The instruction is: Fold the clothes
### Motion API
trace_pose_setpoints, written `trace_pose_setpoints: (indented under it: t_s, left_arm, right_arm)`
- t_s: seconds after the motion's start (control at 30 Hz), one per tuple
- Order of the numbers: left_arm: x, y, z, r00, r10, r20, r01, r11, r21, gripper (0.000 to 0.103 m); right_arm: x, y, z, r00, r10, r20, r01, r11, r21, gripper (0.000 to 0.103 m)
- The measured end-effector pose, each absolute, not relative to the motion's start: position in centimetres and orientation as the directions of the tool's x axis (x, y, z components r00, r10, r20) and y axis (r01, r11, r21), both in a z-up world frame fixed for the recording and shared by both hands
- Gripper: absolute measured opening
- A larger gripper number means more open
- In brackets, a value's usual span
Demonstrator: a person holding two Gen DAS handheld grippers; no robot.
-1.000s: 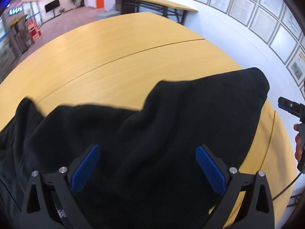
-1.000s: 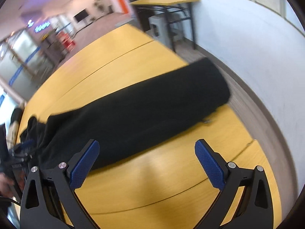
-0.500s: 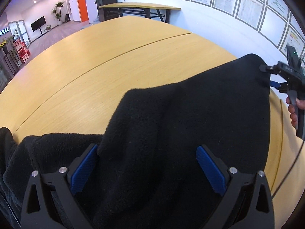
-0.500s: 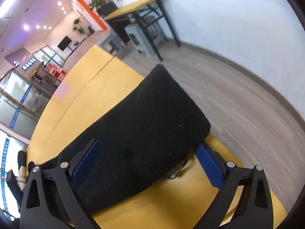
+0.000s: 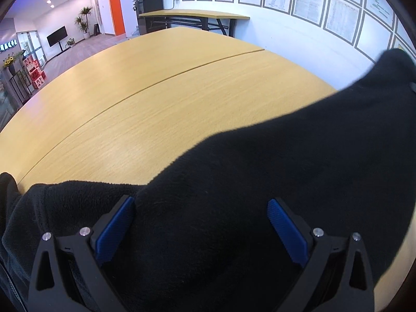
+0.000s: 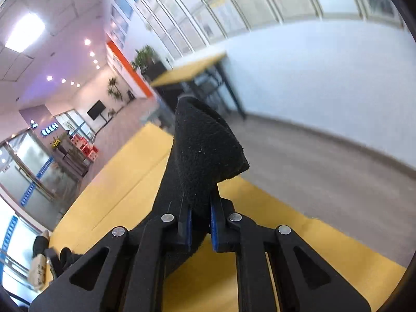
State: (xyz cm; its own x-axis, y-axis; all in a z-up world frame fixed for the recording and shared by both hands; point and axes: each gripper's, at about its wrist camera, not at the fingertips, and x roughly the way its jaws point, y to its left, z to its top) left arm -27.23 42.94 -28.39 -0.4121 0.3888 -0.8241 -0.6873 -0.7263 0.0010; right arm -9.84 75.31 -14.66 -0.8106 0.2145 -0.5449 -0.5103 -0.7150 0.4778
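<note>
Nearest in the right wrist view, the right gripper (image 6: 199,218) has its blue-padded fingers (image 6: 214,223) pressed together on the end of a black fleece garment (image 6: 205,156), which stands up out of the pinch in a stiff peak and trails back down to the left onto the yellow wooden table (image 6: 273,208). In the left wrist view the left gripper (image 5: 200,221) is spread wide, its blue pads (image 5: 115,225) either side of the same black fleece garment (image 5: 260,182); the cloth lies under and between them but nothing is being squeezed. Further out, the fleece rises toward the upper right edge of that view, and beyond it the bare yellow table (image 5: 156,98) runs on to a seam.

The step in hand looks like carrying the lifted end over to make a fold. To do it well, the right claw should keep its pinch firm and travel level across the body of the garment, while the left one pins or grips the near cloth (fleece drags and bunches easily) so the crease stays straight.

No containers are in view, so nothing is held in any
</note>
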Motion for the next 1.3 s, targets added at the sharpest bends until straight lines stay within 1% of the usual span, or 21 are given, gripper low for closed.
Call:
trace_pose_setpoints:
  t_s: [0.1, 0.13, 0.23, 0.3, 0.37, 0.43, 0.57, 0.67, 0.73, 0.8, 0.87, 0.97, 1.03, 1.07, 1.17, 1.23, 1.27, 1.3]
  left_arm:
    - [-27.4, 43.2, -28.4, -0.402, 0.389, -0.829, -0.692, -0.722, -0.003, 0.103]
    - [-27.3, 43.3, -28.3, -0.389, 0.386, -0.836, -0.699, -0.715, -0.005, 0.103]
    - [-27.0, 41.9, -26.4, -0.353, 0.398, -0.847, -0.685, -0.726, -0.056, 0.103]
    - [-26.3, 39.0, -23.2, -0.397, 0.438, -0.806, -0.640, -0.762, -0.099, 0.103]
    - [-24.8, 34.1, -18.6, -0.481, 0.467, -0.742, -0.567, -0.811, -0.143, 0.103]
    - [-23.0, 28.4, -14.7, -0.551, 0.461, -0.696, -0.496, -0.851, -0.171, 0.103]
    - [-18.8, 13.9, -7.5, -0.694, 0.345, -0.631, -0.321, -0.934, -0.157, 0.103]
    - [-16.6, 2.0, -4.3, -0.764, 0.234, -0.601, -0.198, -0.972, -0.127, 0.103]
    - [-14.4, -4.6, -2.2, -0.777, 0.173, -0.605, -0.143, -0.985, -0.098, 0.103]
    - [-11.7, -9.4, -0.9, -0.780, 0.124, -0.614, -0.108, -0.992, -0.062, 0.103]
    - [-9.1, -13.9, -1.2, -0.784, 0.078, -0.616, -0.075, -0.997, -0.030, 0.103]
    - [-5.4, -19.1, -0.8, -0.767, 0.061, -0.638, -0.044, -0.998, -0.042, 0.103]
    - [-3.8, -21.3, -1.5, -0.758, 0.070, -0.649, -0.037, -0.997, -0.065, 0.103]
    - [-3.2, -22.3, -1.9, -0.754, 0.077, -0.653, -0.035, -0.996, -0.077, 0.103]
    - [-1.9, -25.0, -3.4, -0.742, 0.104, -0.662, -0.041, -0.993, -0.111, 0.103]
    - [-1.9, -25.5, -4.6, -0.733, 0.130, -0.667, -0.059, -0.990, -0.128, 0.103]
    - [-2.3, -25.2, -5.1, -0.727, 0.149, -0.670, -0.075, -0.988, -0.138, 0.103]
    - [-3.0, -24.7, -5.4, -0.723, 0.179, -0.667, -0.103, -0.983, -0.152, 0.103]
  right_arm:
    - [-8.6, 73.9, -13.3, -0.811, 0.200, -0.549, -0.486, -0.753, 0.443, 0.009]
    - [-8.5, 73.7, -12.6, -0.825, 0.189, -0.533, -0.467, -0.759, 0.453, 0.009]
    - [-8.7, 71.5, -9.5, -0.873, 0.173, -0.457, -0.390, -0.810, 0.439, 0.010]
    - [-9.3, 68.8, -5.9, -0.915, 0.113, -0.387, -0.284, -0.862, 0.420, 0.010]
    - [-9.9, 64.8, -2.1, -0.948, 0.015, -0.317, -0.145, -0.909, 0.391, 0.010]
    - [-10.7, 60.9, 0.8, -0.963, -0.090, -0.254, -0.011, -0.928, 0.373, 0.010]
    - [-11.9, 53.2, 4.6, -0.942, -0.304, -0.143, 0.230, -0.894, 0.383, 0.010]
    - [-13.5, 46.5, 4.8, -0.902, -0.409, -0.136, 0.339, -0.869, 0.361, 0.010]
    - [-15.3, 41.0, 3.9, -0.875, -0.452, -0.172, 0.376, -0.860, 0.344, 0.010]
    - [-16.1, 35.9, 1.6, -0.856, -0.468, -0.218, 0.389, -0.862, 0.324, 0.011]
    - [-19.7, 30.9, -2.8, -0.842, -0.459, -0.283, 0.385, -0.879, 0.280, 0.011]
    - [-24.9, 22.9, -10.8, -0.806, -0.424, -0.414, 0.370, -0.906, 0.208, 0.011]
    - [-27.3, 18.1, -16.3, -0.770, -0.402, -0.496, 0.384, -0.912, 0.144, 0.011]
    - [-28.5, 15.2, -19.8, -0.732, -0.394, -0.556, 0.405, -0.908, 0.110, 0.011]
    - [-29.0, 9.9, -27.1, -0.648, -0.364, -0.669, 0.446, -0.893, 0.054, 0.012]
    - [-27.9, 7.9, -29.7, -0.624, -0.343, -0.702, 0.468, -0.884, 0.016, 0.018]
    - [-27.8, 7.2, -30.5, -0.603, -0.348, -0.717, 0.483, -0.875, 0.018, 0.027]
    - [-27.6, 7.2, -31.0, -0.587, -0.356, -0.727, 0.492, -0.870, 0.028, 0.033]
